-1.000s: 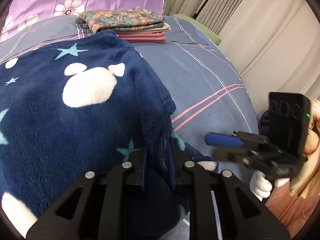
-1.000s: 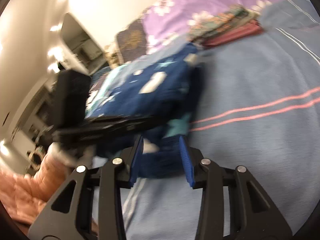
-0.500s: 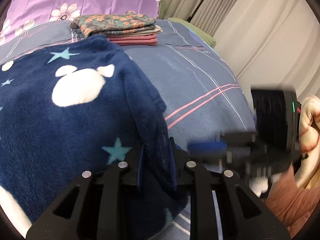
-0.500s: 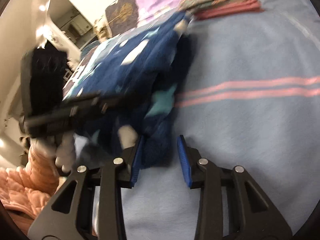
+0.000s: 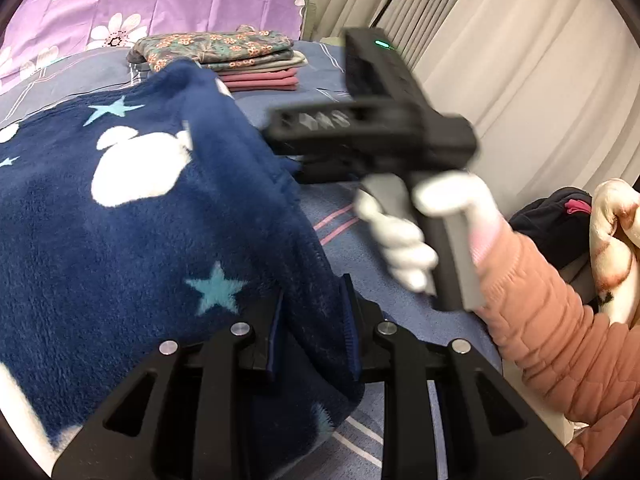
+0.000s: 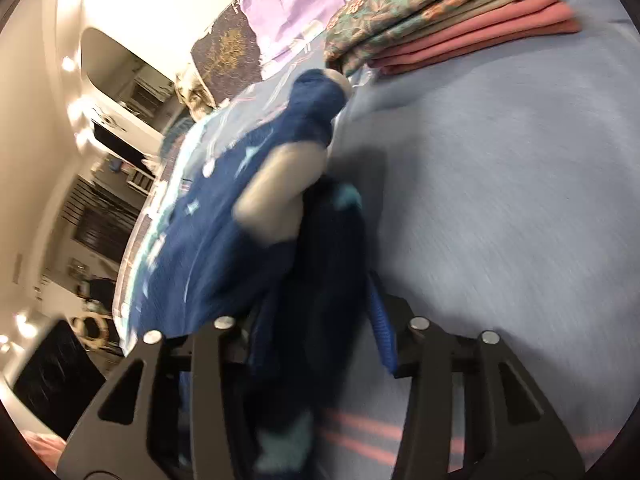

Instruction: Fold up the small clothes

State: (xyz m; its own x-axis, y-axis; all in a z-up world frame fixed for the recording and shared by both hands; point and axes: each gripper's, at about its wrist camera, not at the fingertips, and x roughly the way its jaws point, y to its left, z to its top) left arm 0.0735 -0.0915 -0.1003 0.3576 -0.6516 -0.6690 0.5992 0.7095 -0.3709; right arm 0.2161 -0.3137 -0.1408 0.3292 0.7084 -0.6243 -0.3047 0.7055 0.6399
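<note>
On the bed (image 5: 404, 304) the navy fleece (image 5: 132, 216) lies left, its near edge clamped in the left gripper (image 5: 312, 332), while the right gripper (image 6: 320, 336), blurred, seemingly pinches another fold, with folded clothes (image 5: 224, 56) far behind.

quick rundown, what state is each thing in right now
navy fleece garment: unfolded, right edge lifted off the bed
left gripper: shut on the fleece edge
right gripper: shut on the fleece
stack of clothes: folded, piled
curtains: drawn
</note>
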